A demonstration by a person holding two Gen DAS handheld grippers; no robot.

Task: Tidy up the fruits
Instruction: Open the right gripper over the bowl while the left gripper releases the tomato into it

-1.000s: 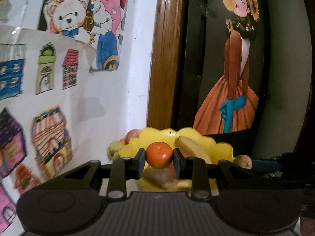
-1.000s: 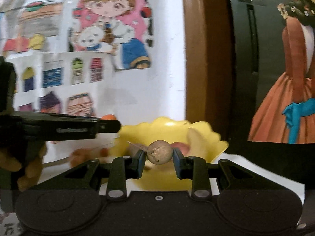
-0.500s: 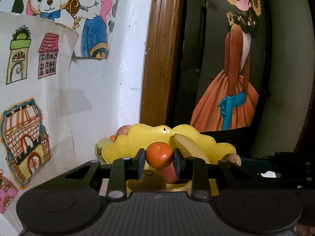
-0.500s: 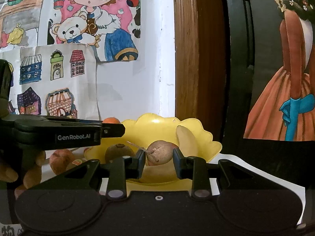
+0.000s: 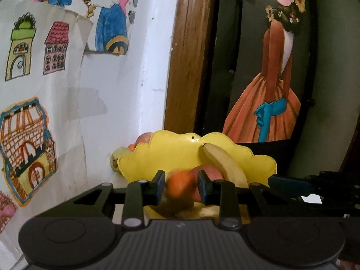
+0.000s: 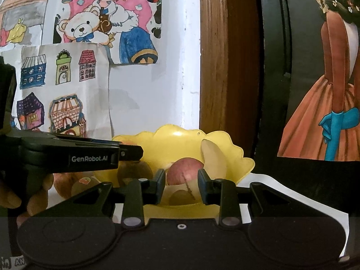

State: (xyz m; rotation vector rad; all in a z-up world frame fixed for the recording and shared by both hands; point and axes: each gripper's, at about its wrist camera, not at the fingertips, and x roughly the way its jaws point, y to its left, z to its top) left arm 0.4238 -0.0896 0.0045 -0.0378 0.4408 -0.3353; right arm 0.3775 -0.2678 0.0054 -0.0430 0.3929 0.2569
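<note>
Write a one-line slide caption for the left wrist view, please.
Left hand-held gripper, open, with a blurred orange between its fingers over a yellow bowl holding a banana.

Looks like a home, prob. a kid's room or family corner: hand-coloured drawings (image 6: 65, 94) of houses & a teddy-bear cartoon (image 6: 108, 22) are stuck on the white plaster wall (image 5: 126, 85). A varnished wood door frame (image 6: 216, 63) runs up beside it w/ a painted lady in an orange dress (image 5: 267, 85). A yellow scalloped fruit bowl (image 6: 180, 144) sits below.
</note>
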